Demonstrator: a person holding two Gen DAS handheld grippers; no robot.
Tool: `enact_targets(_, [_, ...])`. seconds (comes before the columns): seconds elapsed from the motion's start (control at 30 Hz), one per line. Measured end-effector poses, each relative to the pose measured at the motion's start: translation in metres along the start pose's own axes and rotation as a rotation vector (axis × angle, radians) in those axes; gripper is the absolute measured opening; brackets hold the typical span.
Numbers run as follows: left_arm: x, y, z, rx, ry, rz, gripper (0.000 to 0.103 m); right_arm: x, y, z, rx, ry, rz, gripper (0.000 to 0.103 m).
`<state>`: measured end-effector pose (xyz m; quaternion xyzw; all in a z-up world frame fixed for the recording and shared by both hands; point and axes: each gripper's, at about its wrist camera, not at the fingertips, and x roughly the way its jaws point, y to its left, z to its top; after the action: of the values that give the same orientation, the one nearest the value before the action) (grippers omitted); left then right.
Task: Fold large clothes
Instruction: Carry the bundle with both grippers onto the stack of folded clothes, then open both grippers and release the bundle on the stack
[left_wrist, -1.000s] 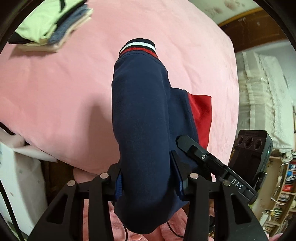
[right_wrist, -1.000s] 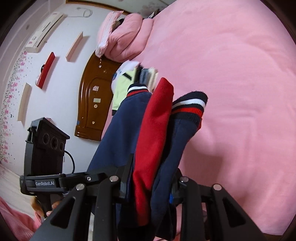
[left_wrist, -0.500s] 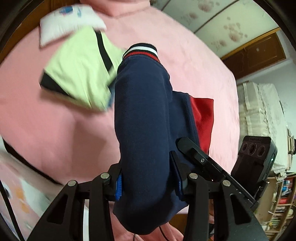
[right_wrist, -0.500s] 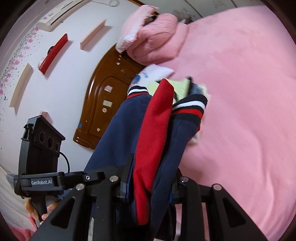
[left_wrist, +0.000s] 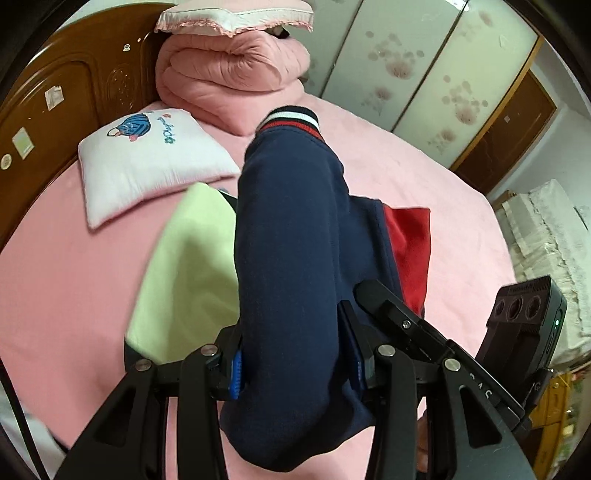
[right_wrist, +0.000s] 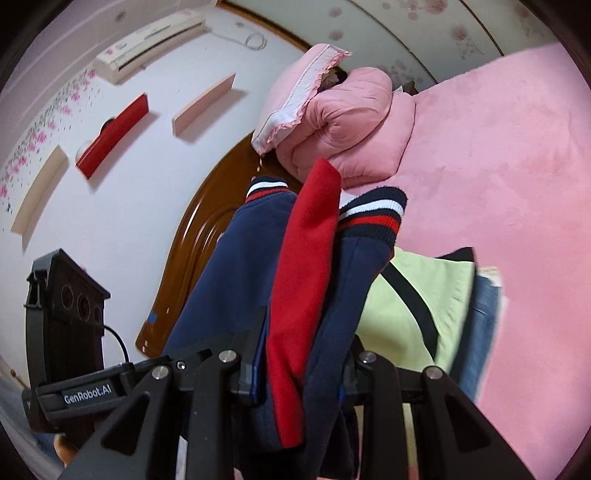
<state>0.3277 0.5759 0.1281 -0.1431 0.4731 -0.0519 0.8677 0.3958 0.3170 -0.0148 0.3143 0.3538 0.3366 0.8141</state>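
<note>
A folded navy and red jacket (left_wrist: 291, 236) with striped cuffs is held up between both grippers above the pink bed (left_wrist: 59, 258). My left gripper (left_wrist: 295, 365) is shut on its navy fold. My right gripper (right_wrist: 299, 376) is shut on the red and navy layers (right_wrist: 306, 258). Right under the jacket lies a stack of folded clothes with a light green garment (left_wrist: 184, 273) on top; it also shows in the right wrist view (right_wrist: 417, 299). Each gripper's body shows in the other's view.
A white pillow (left_wrist: 147, 162) lies near the brown headboard (left_wrist: 55, 92). A folded pink quilt (left_wrist: 229, 70) with a pillow on top sits at the bed's head. Wardrobe doors (left_wrist: 424, 74) stand beyond the bed. Pink sheet (right_wrist: 517, 166) stretches to the right.
Both grippers carried the jacket toward the head of the bed. The stack with the green garment, far off a second ago, now lies right beneath the jacket.
</note>
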Motion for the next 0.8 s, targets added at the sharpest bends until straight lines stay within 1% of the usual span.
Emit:
enact_targets(0.03, [0.018, 0.005, -0.005, -0.006, -0.012, -0.013, 0.043, 0.018, -0.010, -0.003, 0.012, -0.015, 0.007, 0.028])
enact_targets(0.07, [0.034, 0.018, -0.006, -0.013, -0.016, -0.034, 0.044, 0.034, -0.019, -0.008, 0.014, -0.028, 0.009, 0.028])
enact_targets(0.1, [0.059, 0.037, -0.009, -0.023, 0.001, -0.064, 0.044, 0.051, -0.032, -0.017, 0.004, -0.043, -0.002, 0.028])
enact_targets(0.13, [0.077, 0.050, -0.013, -0.027, 0.021, -0.072, 0.044, 0.064, -0.039, -0.024, -0.011, -0.047, -0.024, 0.028])
enact_targets(0.17, [0.104, 0.068, -0.018, -0.021, 0.060, -0.055, 0.044, 0.079, -0.049, -0.034, -0.042, -0.036, -0.061, 0.031])
enact_targets(0.2, [0.122, 0.079, -0.022, -0.011, 0.090, -0.013, 0.043, 0.098, -0.060, -0.047, -0.089, 0.004, -0.121, 0.033])
enact_targets(0.23, [0.145, 0.091, -0.030, 0.030, 0.116, 0.058, 0.044, 0.112, -0.069, -0.056, -0.118, 0.048, -0.170, 0.034])
enact_targets(0.27, [0.150, 0.096, -0.037, 0.045, 0.095, 0.020, 0.046, 0.126, -0.079, -0.067, -0.145, 0.104, -0.222, 0.038])
enact_targets(0.3, [0.148, 0.097, -0.043, 0.047, 0.047, 0.000, 0.047, 0.128, -0.087, -0.075, -0.143, 0.095, -0.235, 0.047])
enact_targets(0.33, [0.141, 0.097, -0.051, 0.030, -0.032, -0.016, 0.047, 0.123, -0.091, -0.076, -0.124, 0.066, -0.235, 0.055])
enact_targets(0.37, [0.137, 0.095, -0.056, 0.024, -0.065, -0.014, 0.048, 0.115, -0.093, -0.076, -0.099, 0.050, -0.225, 0.069])
enact_targets(0.4, [0.134, 0.091, -0.062, 0.037, -0.087, 0.012, 0.050, 0.107, -0.093, -0.076, -0.080, 0.051, -0.197, 0.079])
enact_targets(0.47, [0.130, 0.080, -0.072, 0.068, -0.111, 0.100, 0.050, 0.093, -0.091, -0.078, -0.079, 0.073, -0.194, 0.083])
enact_targets(0.53, [0.120, 0.064, -0.089, 0.053, -0.149, 0.250, 0.058, 0.071, -0.086, -0.088, -0.109, 0.095, -0.223, 0.083])
enact_targets(0.57, [0.114, 0.057, -0.099, 0.039, -0.164, 0.320, 0.065, 0.056, -0.084, -0.096, -0.125, 0.108, -0.239, 0.084])
enact_targets(0.6, [0.112, 0.052, -0.106, 0.029, -0.171, 0.370, 0.067, 0.038, -0.083, -0.105, -0.135, 0.129, -0.255, 0.086])
enact_targets(0.63, [0.097, 0.032, -0.131, 0.025, -0.167, 0.404, 0.067, 0.015, -0.082, -0.122, -0.143, 0.172, -0.281, 0.088])
enact_targets(0.7, [0.092, 0.013, -0.156, 0.020, -0.111, 0.426, 0.067, -0.016, -0.086, -0.144, -0.149, 0.245, -0.318, 0.093])
enact_targets(0.73, [0.090, 0.003, -0.170, 0.031, -0.083, 0.428, 0.067, -0.040, -0.090, -0.166, -0.147, 0.308, -0.364, 0.095])
enact_targets(0.8, [0.085, -0.016, -0.201, 0.042, -0.028, 0.446, 0.068, -0.071, -0.099, -0.193, -0.116, 0.402, -0.445, 0.096])
